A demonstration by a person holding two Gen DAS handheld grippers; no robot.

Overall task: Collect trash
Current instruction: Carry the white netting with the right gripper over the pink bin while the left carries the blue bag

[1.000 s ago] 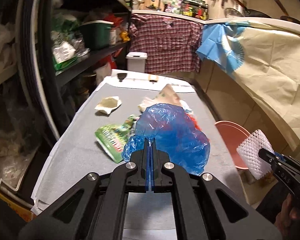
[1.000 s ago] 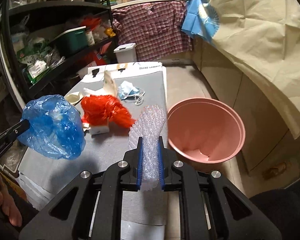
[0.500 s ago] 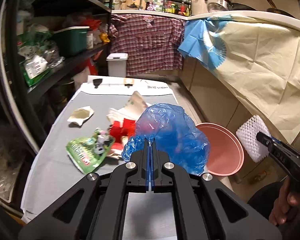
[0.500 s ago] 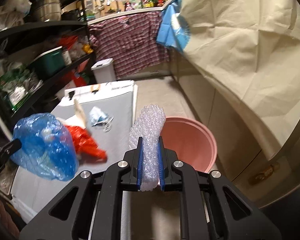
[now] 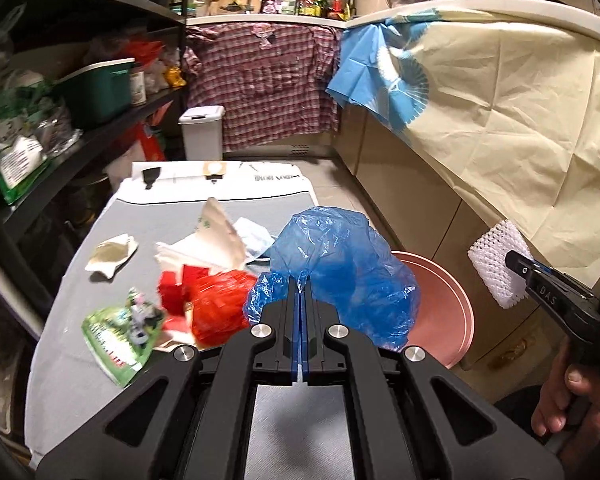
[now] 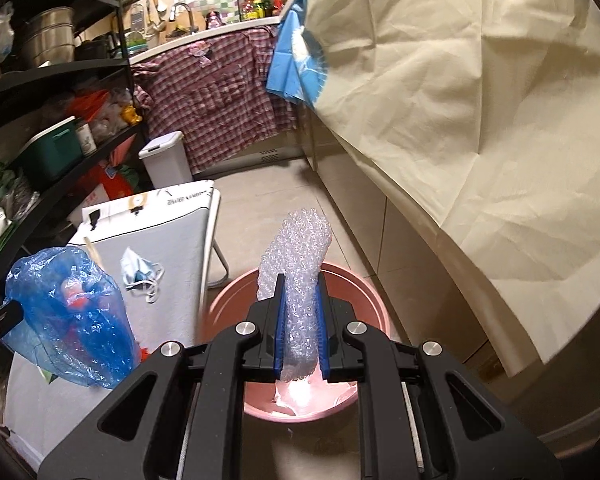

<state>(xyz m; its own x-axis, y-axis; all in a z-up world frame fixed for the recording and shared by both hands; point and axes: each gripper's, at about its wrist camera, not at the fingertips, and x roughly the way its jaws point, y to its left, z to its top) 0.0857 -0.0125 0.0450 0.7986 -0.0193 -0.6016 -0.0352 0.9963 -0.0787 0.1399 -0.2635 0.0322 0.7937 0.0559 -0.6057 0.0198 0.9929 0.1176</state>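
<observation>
Trash is split between my two grippers and the table. My left gripper [image 5: 299, 292] has its jaws pressed together on the gathered edge of a blue plastic bag [image 5: 340, 276], which hangs forward of the fingers, above the near right edge of the grey-covered table [image 5: 100, 360] and partly in front of the pink bucket [image 5: 444, 312]. In the right wrist view the same blue plastic bag [image 6: 72, 316] hangs at lower left, with something red showing through it.

My right gripper [image 6: 300, 320] is closed to the thickness of a strip of bubble wrap [image 6: 296, 256], held between the blue pads [image 6: 278, 332]. The strip stands up past the fingertips and trails below them, directly over the open pink bucket [image 6: 364, 292] on the floor. From the left wrist view, the bubble wrap [image 5: 498, 266] shows as a white textured pad at the right gripper [image 5: 518, 268] tip.

On the table I note:
- a red plastic bag [image 5: 216, 304], just left of the blue bag;
- a green packet [image 5: 116, 336] near the front left;
- a crumpled paper wrapper [image 5: 112, 254] further back, apart from the rest;
- a white paper bag [image 5: 216, 232] standing tilted;
- a face mask [image 6: 142, 274] toward the right edge.
</observation>
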